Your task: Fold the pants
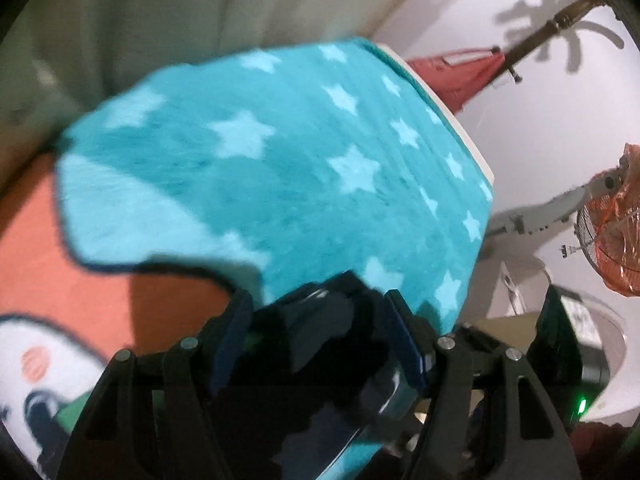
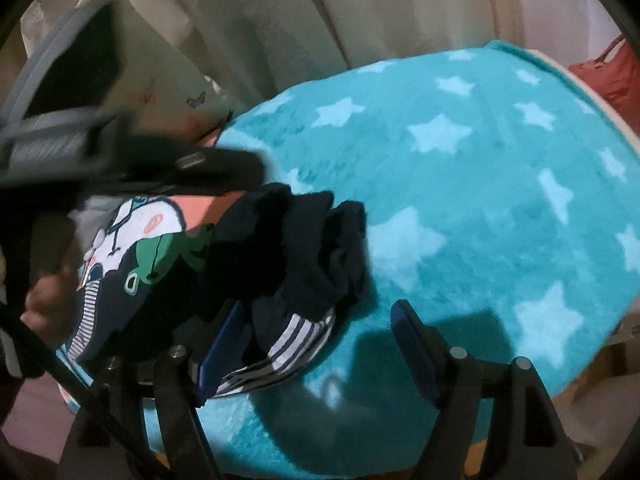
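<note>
The dark navy pants [image 2: 304, 248] with white side stripes lie bunched at the left edge of the teal star blanket [image 2: 480, 200]. My right gripper [image 2: 320, 320] is open, its fingers [image 2: 224, 336] wide apart just above the striped part. My left gripper [image 1: 320, 312] has dark navy cloth [image 1: 320, 332] between its fingers; the jaws stand a little apart around it and the view is blurred. In the right wrist view the left gripper [image 2: 224, 164] shows as a dark blurred shape above the pants.
An orange cloth with a white cartoon print [image 1: 48, 280] lies to the left of the blanket [image 1: 280, 168]; it also shows in the right wrist view [image 2: 152, 224]. Pale curtains [image 2: 320, 20] hang behind. A fan in orange wrap [image 1: 616, 232] and a red bag [image 1: 460, 72] stand to the right.
</note>
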{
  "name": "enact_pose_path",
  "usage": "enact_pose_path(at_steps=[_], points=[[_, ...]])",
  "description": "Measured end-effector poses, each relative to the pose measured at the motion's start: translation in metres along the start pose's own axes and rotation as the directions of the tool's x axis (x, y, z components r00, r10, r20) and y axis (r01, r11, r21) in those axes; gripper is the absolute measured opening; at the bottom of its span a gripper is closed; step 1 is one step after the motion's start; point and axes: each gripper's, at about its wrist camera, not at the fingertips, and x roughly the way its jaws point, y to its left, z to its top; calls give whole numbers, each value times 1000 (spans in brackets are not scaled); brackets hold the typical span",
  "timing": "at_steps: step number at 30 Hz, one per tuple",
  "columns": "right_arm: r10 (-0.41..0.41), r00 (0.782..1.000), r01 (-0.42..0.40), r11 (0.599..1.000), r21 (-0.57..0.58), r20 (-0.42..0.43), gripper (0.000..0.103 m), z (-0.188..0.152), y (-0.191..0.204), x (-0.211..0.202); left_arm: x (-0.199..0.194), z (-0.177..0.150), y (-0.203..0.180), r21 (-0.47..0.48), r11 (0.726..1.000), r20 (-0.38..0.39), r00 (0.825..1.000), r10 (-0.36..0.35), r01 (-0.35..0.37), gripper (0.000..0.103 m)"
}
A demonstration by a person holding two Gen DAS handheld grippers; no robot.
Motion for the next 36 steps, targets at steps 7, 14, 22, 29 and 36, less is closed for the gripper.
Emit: enact_pose_path(at_steps=[7,14,22,29,36], points=[[33,999,-32,999,-16,15,81,8,0,16,45,7,-8,69,998,-142,990,0,10,66],[58,998,-58,998,4,27,32,19,-1,12,36,4,-7,72,997,-106,994,-4,12,22],[27,997,-16,989,-144,79,28,21,57,-12,-31,-16,4,41,999,58,998,-37,35,22],[44,998,-29,935,-353,35,33,0,137,-1,-76,-79,63,-153,986,176,983,-44,72,27],[14,996,-54,867,-495,-83,51,-50,203,47,-126,-162,123,-355,926,273,962,-28,128,31]])
